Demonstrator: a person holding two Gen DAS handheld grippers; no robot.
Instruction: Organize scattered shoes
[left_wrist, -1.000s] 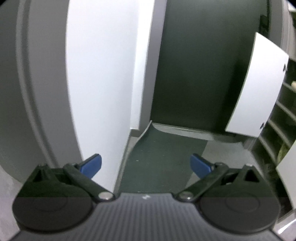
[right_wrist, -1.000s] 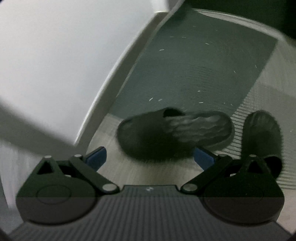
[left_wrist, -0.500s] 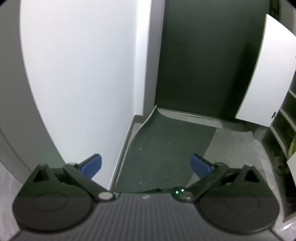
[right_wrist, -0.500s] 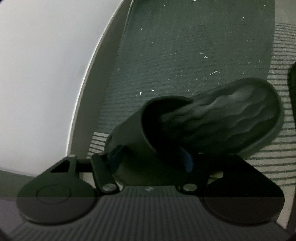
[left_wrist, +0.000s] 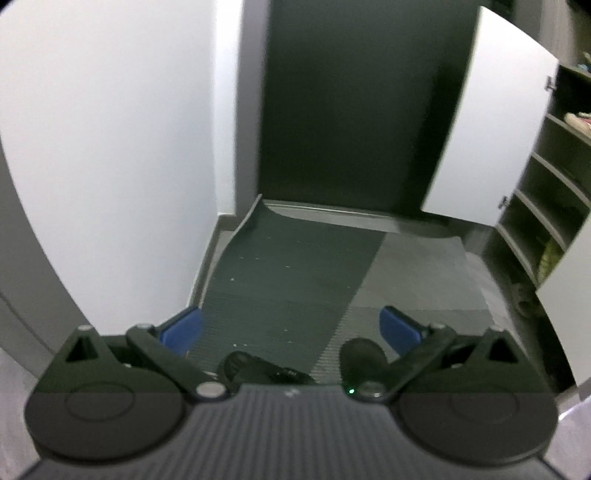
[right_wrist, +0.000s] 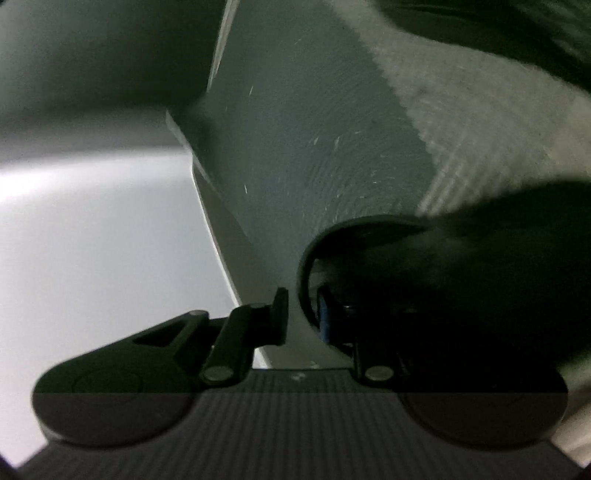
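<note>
Clamping the strap of a black slipper (right_wrist: 461, 266), the right gripper (right_wrist: 303, 317) has its jaws drawn almost together on the strap's thin edge; the slipper hangs tilted over the dark mat (right_wrist: 314, 129). The left gripper (left_wrist: 291, 328) points steeply down, jaws wide and holding nothing, above a second slipper (left_wrist: 364, 352) on the mat. No writing is legible.

light: dim, indoor | blur: right view smeared | edges: fisheye-curved, vignetted
</note>
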